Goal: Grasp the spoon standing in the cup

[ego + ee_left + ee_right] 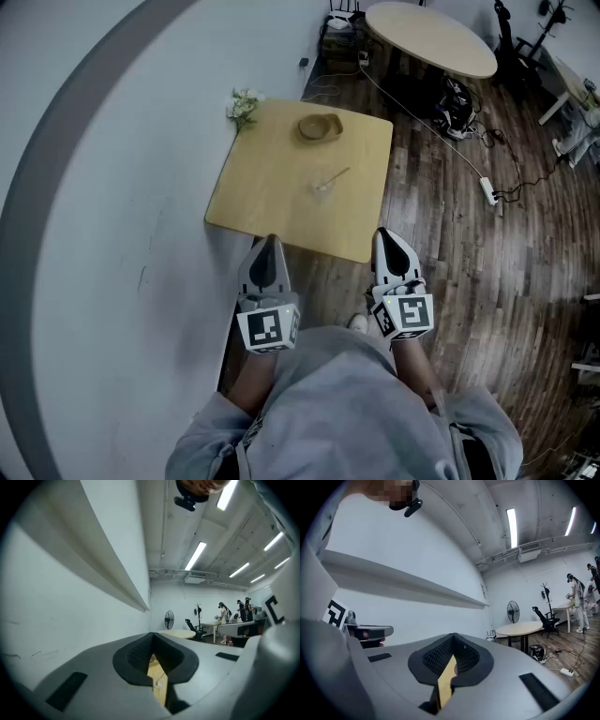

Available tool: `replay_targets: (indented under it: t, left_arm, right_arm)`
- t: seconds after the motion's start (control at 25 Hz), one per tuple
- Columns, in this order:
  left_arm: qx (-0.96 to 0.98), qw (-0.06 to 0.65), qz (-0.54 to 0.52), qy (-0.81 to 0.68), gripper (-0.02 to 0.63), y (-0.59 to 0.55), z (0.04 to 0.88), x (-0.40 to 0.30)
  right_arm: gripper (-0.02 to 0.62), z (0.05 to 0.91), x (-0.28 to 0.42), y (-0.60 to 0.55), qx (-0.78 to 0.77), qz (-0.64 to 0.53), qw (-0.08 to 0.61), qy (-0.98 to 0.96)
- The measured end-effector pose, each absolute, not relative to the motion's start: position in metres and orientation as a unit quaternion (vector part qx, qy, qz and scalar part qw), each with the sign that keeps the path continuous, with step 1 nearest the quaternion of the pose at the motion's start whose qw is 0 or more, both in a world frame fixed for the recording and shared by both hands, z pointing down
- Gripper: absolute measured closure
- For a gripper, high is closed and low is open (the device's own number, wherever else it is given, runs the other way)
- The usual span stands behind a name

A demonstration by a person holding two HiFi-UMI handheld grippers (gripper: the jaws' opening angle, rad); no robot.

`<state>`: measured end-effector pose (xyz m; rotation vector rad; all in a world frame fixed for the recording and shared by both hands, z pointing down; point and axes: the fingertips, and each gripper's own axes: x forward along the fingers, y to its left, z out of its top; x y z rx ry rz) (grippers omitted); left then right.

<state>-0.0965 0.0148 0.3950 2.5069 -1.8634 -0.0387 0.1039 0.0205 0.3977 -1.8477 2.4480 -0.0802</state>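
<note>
- Far left there's just a white wall point(103, 216), with the square wooden table point(267, 202) pushed up against it.
- A small bunch of flowers point(244, 106) sits at the table's 11 o'clock corner.
- The left gripper point(269, 246) is held level, nose reaching the table's near edge. Its jaws are pressed together with nothing between them, and it isn't touching anything on the table.
- The clear cup point(322, 188) stands about mid-table, roughly 1 o'clock from the left gripper and well apart from it. The spoon point(336, 175) stands in the cup, its handle leaning out toward 2 o'clock. Neither gripper is on it.
- A round brownish bowl point(320, 127) sits at 12 o'clock from the cup, near the far edge.
- The right gripper point(384, 236) is also level, nose by the near edge close to the table's right corner. Its jaws are closed tight and empty too. The cup is around 11 o'clock from it, well apart.
- Further right, a round table point(431, 37) stands on the dark wood floor point(469, 281), with a power strip point(489, 190) on a cable trailing across the boards.
</note>
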Motion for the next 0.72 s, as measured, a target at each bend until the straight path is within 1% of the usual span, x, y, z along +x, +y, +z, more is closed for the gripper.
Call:
replay_targets:
  t: [0.28, 0.52, 0.72]
  left_arm:
    - [0.803, 0.008, -0.012, -0.596, 0.604, 0.015, 0.395, -0.094]
    - [0.800, 0.007, -0.007, -0.599, 0.604, 0.016, 0.396, -0.094]
    - [0.802, 0.005, -0.002, -0.597, 0.604, 0.017, 0.396, -0.082]
  right_arm:
    - [0.597, 0.398, 0.105, 0.021, -0.602, -0.026, 0.037, 0.797]
    - [0.597, 0.400, 0.112, 0.022, -0.608, -0.035, 0.051, 0.792]
    - [0.597, 0.402, 0.119, 0.022, -0.605, -0.036, 0.051, 0.793]
